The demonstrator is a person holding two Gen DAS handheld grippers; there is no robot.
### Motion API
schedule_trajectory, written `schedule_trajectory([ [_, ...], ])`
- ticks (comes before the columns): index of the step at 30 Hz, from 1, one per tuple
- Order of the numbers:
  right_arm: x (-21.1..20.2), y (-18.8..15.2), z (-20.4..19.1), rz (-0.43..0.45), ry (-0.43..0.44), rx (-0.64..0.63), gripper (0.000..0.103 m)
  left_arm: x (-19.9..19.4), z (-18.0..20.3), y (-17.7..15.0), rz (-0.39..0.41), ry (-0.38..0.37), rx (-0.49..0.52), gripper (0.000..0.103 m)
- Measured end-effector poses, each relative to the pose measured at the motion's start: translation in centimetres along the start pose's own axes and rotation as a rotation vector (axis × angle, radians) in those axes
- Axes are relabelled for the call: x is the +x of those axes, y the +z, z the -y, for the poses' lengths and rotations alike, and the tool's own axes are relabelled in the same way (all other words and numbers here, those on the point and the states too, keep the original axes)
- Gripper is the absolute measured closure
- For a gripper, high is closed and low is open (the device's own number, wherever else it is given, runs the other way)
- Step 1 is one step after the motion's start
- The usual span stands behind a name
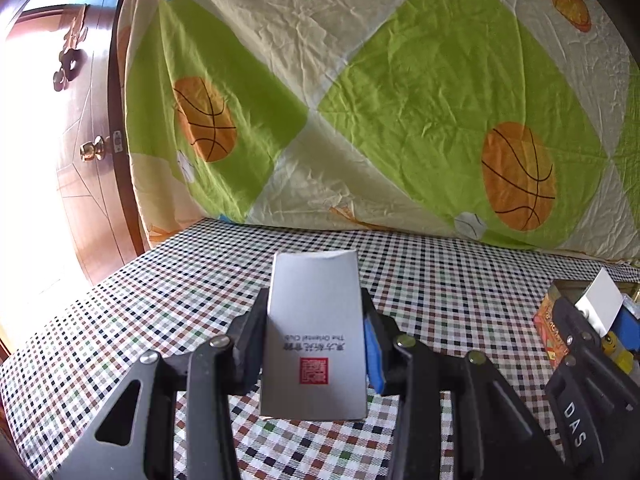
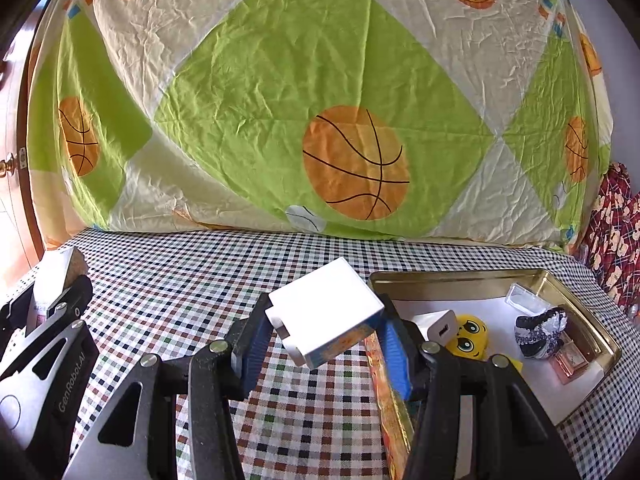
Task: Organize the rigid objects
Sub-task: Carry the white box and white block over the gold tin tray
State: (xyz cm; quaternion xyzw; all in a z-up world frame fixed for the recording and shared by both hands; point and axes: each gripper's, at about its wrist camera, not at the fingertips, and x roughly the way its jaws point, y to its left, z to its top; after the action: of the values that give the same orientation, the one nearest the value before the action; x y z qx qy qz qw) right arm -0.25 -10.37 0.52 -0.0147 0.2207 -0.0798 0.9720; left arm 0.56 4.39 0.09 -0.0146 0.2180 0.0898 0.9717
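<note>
The left gripper point(image 1: 316, 336) has its fingers clamped on a grey card box point(image 1: 316, 320) — held upright above the checked table point(image 1: 160, 288), its red seal facing the camera. The right gripper point(image 2: 320, 340) grips a white box point(image 2: 326, 308), tilted, just left of the gold tin tray point(image 2: 576, 284). Inside the tray lie a white charger point(image 2: 440, 326), a yellow smiley toy point(image 2: 468, 334) and a small perfume bottle point(image 2: 572, 360) — all close together.
</note>
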Motion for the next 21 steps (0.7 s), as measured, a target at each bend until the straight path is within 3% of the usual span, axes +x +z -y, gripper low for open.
schedule_trajectory([
  [5, -1.3, -0.7, 0.7, 0.017, 0.011, -0.029, 0.050, -0.7, 0.0, -0.4, -0.021, -0.029, -0.034, 0.063],
  [21, -3.3, -1.1, 6.0, 0.095, -0.003, -0.005, 0.050, -4.0, 4.1, -1.1, 0.023, -0.113, -0.026, 0.063],
])
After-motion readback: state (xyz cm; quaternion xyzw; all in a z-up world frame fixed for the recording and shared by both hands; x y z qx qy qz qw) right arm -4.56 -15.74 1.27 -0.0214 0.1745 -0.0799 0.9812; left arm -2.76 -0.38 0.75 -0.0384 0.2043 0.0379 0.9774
